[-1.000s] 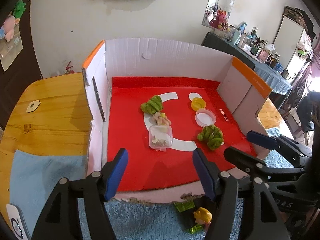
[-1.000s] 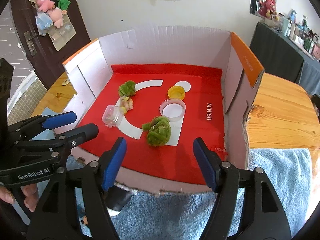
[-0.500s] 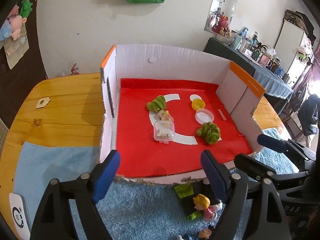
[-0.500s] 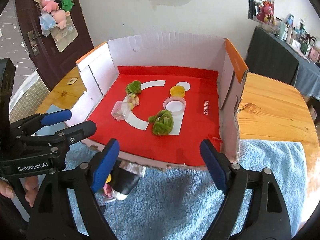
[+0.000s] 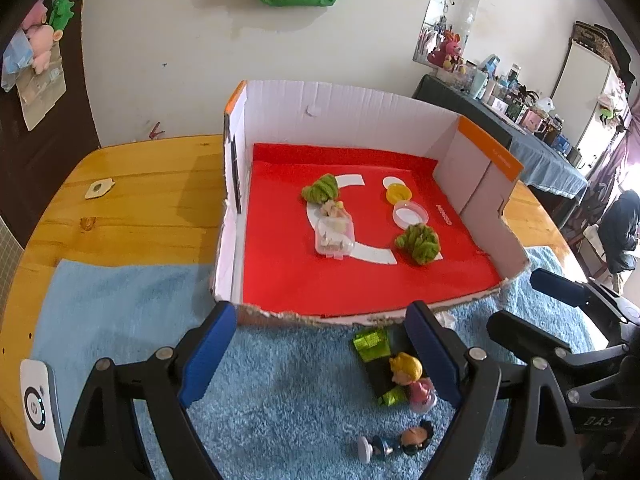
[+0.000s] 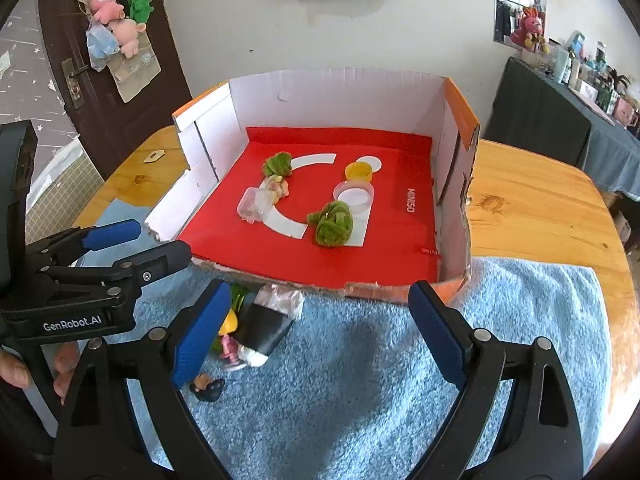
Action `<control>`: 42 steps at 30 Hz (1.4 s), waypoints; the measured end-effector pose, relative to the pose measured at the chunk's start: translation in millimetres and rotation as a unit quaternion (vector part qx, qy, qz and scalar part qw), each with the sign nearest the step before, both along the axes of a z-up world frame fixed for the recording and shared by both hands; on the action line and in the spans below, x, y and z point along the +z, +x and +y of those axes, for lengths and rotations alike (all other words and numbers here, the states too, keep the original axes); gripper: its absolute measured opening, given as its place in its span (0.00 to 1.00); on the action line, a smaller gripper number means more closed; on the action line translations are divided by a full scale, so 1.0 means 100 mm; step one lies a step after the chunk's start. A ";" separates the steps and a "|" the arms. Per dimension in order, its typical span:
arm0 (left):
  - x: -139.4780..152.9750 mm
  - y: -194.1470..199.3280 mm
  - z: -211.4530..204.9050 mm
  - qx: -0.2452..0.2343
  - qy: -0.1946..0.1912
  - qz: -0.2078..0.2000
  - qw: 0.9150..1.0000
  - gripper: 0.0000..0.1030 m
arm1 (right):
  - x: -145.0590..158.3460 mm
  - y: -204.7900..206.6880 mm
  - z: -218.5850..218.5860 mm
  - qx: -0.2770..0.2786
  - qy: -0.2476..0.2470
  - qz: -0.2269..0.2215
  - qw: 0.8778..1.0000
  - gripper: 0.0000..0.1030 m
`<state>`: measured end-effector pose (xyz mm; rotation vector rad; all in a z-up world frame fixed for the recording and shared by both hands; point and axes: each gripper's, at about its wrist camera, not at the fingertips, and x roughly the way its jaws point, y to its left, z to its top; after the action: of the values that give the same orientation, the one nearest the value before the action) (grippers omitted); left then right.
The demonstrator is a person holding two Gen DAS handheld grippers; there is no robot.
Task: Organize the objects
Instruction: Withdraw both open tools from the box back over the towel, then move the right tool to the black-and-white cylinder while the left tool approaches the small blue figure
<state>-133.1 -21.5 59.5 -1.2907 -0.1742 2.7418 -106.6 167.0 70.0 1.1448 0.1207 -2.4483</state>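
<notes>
A cardboard box [image 5: 344, 116] [image 6: 340, 92] with a red floor holds two green fuzzy balls [image 5: 418, 243] [image 6: 332, 224], a clear plastic tub [image 5: 335, 236] [image 6: 254, 208], a round clear lid [image 5: 410, 213] [image 6: 354, 196] and a yellow cap [image 5: 398, 192] [image 6: 359, 171]. On the blue towel in front lie a blonde doll figure [image 5: 408, 376], a dark-haired figure [image 5: 400, 440] [image 6: 206, 386] and a black packet [image 6: 266, 330]. My left gripper [image 5: 320, 354] is open and empty above the towel. My right gripper [image 6: 316, 336] is open and empty beside it.
The blue towel [image 5: 120, 304] [image 6: 520, 320] covers the near part of a wooden table [image 5: 132, 200] [image 6: 540, 200]. A white device [image 5: 38, 404] lies at the towel's left edge. The box's front wall is torn low.
Both grippers have pulled back away from the box. The figures and the packet on the towel have come into view. Both stay open.
</notes>
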 end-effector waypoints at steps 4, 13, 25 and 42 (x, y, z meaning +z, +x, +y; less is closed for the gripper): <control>-0.01 0.07 0.01 0.000 0.001 -0.001 1.000 0.86 | -0.01 0.06 0.02 -0.001 0.000 -0.002 1.000 0.88; -0.06 0.21 0.05 -0.001 0.001 -0.004 1.000 0.86 | -0.06 0.21 0.07 -0.001 0.002 -0.006 1.000 0.89; -0.14 0.52 0.16 -0.005 0.000 -0.006 1.000 0.86 | -0.15 0.49 0.17 -0.003 0.005 -0.008 1.000 0.89; -0.32 0.73 0.31 -0.021 0.005 -0.021 1.000 0.86 | -0.34 0.68 0.37 -0.015 0.014 -0.018 1.000 0.89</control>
<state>-60.0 9.4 27.6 -1.3353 -0.1625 2.6775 -38.9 203.6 36.2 1.2093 0.1275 -2.4578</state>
